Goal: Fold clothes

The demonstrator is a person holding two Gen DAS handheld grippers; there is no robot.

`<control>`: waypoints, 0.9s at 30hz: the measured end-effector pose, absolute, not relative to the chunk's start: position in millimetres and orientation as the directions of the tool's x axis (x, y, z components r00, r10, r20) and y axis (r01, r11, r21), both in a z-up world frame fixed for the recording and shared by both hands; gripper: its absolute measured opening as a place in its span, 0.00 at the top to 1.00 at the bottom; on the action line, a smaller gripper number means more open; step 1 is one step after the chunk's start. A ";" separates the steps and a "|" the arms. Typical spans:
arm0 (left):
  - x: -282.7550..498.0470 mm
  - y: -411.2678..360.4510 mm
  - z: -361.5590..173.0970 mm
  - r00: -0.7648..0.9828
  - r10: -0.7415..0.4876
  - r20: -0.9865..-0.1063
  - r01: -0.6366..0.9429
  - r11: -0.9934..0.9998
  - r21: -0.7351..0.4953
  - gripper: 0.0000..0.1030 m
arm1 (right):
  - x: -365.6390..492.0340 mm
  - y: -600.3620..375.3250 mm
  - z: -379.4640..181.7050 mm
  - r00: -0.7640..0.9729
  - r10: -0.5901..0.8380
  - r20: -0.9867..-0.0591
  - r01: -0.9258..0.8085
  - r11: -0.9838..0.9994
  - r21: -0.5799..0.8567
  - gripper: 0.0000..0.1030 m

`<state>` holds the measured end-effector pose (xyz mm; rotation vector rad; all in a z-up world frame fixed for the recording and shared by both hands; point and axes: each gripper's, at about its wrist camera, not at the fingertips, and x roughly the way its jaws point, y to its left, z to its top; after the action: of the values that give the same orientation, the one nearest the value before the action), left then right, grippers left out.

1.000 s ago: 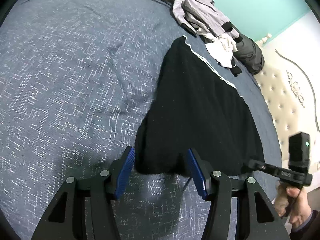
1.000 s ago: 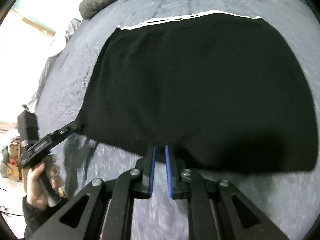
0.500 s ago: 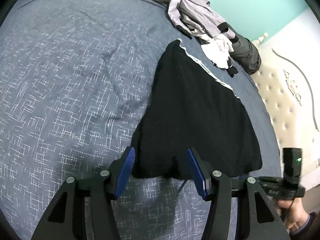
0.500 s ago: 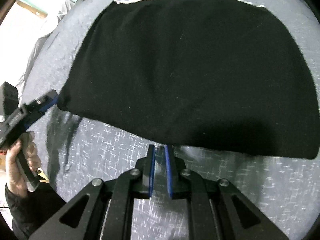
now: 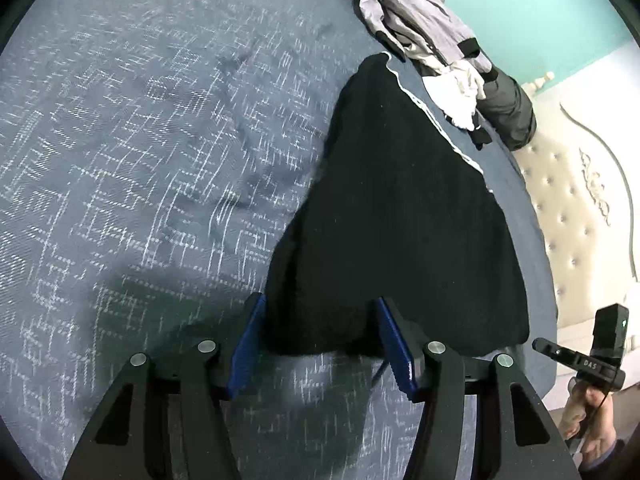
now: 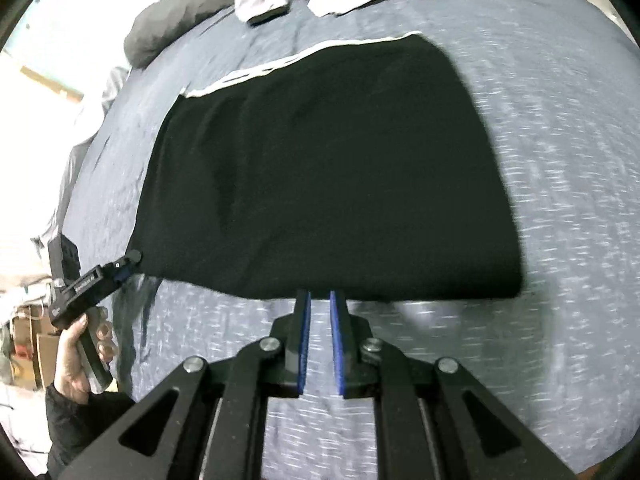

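Note:
A black garment [image 5: 400,200] with a white trim along its far edge lies flat on the blue-grey bedspread [image 5: 140,160]. My left gripper [image 5: 320,300] stands open astride the garment's near left corner, its blue pads [image 5: 246,344] on either side of the cloth without pressing it. In the right wrist view the left gripper [image 6: 128,264] sits at that same corner, held by a hand [image 6: 80,344]. My right gripper [image 6: 320,292] is shut at the near edge of the black garment [image 6: 320,160]. Only bedspread shows through its narrow gap. From the left it shows as the right gripper [image 5: 538,344] by the garment's right corner.
A heap of grey and white clothes [image 5: 420,28] and a dark grey bundle [image 5: 508,112] lie at the bed's far end. A cream tufted headboard [image 5: 568,208] stands to the right under a teal wall. Cardboard boxes [image 6: 24,340] stand beyond the bed's left edge.
The right gripper has slid sideways along the garment's near edge, nearer its right corner, still shut. The left gripper has stayed astride the left corner, sinking slightly.

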<state>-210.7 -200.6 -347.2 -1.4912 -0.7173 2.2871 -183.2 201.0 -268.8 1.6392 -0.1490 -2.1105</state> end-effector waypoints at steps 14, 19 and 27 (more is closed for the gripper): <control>-219.0 -185.3 -327.4 -0.473 0.508 -0.720 -0.030 -0.826 -0.563 0.83 | -196.2 271.3 -261.2 -0.255 -0.416 -0.873 0.197 -0.906 0.374 0.91; -213.6 -174.0 -294.1 -0.521 0.540 -0.661 -0.103 -0.809 -0.579 0.86 | -200.7 295.2 -256.2 -0.281 -0.432 -0.857 0.168 -0.901 0.399 0.91; -220.8 -108.5 -239.9 -0.535 0.596 -0.599 -0.257 -0.790 -0.556 0.87 | -201.3 340.3 -245.3 -0.328 -0.455 -0.828 0.126 -0.890 0.439 0.91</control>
<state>-220.8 -108.5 -239.9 -1.1210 -0.5592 2.3187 -201.3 340.3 -245.3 1.5546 -0.4213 -2.2621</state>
